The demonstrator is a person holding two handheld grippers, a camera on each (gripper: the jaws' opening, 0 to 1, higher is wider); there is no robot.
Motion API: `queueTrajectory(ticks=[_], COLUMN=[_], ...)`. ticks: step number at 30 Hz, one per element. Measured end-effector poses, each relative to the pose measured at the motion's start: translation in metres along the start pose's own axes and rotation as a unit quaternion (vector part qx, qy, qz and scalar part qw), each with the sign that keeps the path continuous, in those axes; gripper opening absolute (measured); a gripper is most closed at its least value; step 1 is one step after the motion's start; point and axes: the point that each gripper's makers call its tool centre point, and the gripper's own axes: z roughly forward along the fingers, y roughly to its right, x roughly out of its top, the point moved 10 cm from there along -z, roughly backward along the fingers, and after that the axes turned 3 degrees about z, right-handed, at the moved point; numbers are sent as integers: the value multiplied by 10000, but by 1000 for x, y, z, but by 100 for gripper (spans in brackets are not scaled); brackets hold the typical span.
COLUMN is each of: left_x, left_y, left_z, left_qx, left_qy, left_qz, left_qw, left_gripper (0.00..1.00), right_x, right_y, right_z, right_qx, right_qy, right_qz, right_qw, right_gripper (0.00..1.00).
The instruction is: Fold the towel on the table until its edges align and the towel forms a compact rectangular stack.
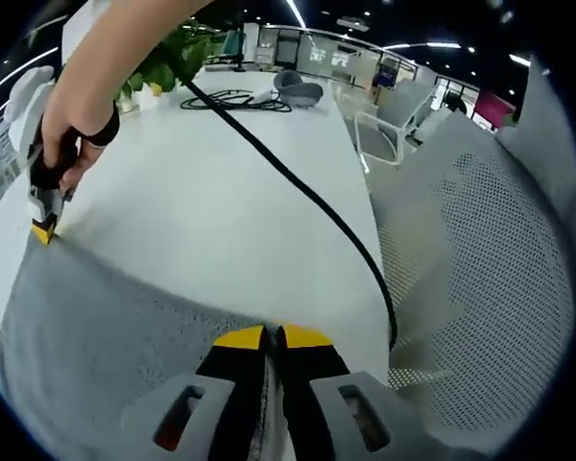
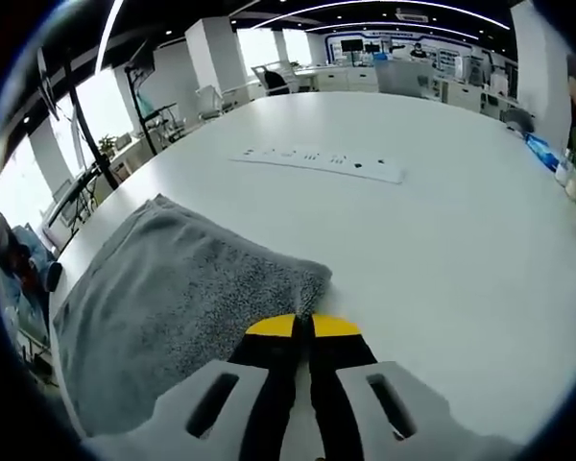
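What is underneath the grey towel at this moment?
The grey towel lies directly on the white table, which shows bare around it. Both grippers, left and right, pinch its edge. Anything beneath the cloth is covered and cannot be seen.

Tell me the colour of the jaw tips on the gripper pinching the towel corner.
Yellow tips on black jaws of the right gripper, clearest in the right gripper view.

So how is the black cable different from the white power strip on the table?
The black cable is dark, thin and round, snaking in curves across the table; the white power strip is pale, flat and straight. The cable ends in a loose coil near a plant, while the power strip lies in one straight bar beyond the grey towel. Both rest on the same white table.
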Motion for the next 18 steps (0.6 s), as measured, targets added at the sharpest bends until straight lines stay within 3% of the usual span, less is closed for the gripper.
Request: queueTrajectory(ticks=[6, 10, 12, 18], left_x=[14, 21, 25, 33], left_y=[0, 0, 0, 1], left_z=[8, 14, 16, 15], left_qx=[-115, -188, -218, -218], left_qy=[87, 157, 200, 357], left_qz=[100, 98, 117, 90], left_qw=[9998, 9997, 9995, 9991], left_gripper=[5, 5, 5, 5], right_x=[-2, -5, -4, -5], right_y=[23, 22, 35, 36], right_z=[-3, -23, -17, -29], right_qx=[-134, -222, -264, -322], right_qy=[41, 63, 79, 144], right_qz=[112, 130, 161, 295], right_qw=[9998, 9996, 9995, 9989], right_gripper=[1, 1, 1, 1])
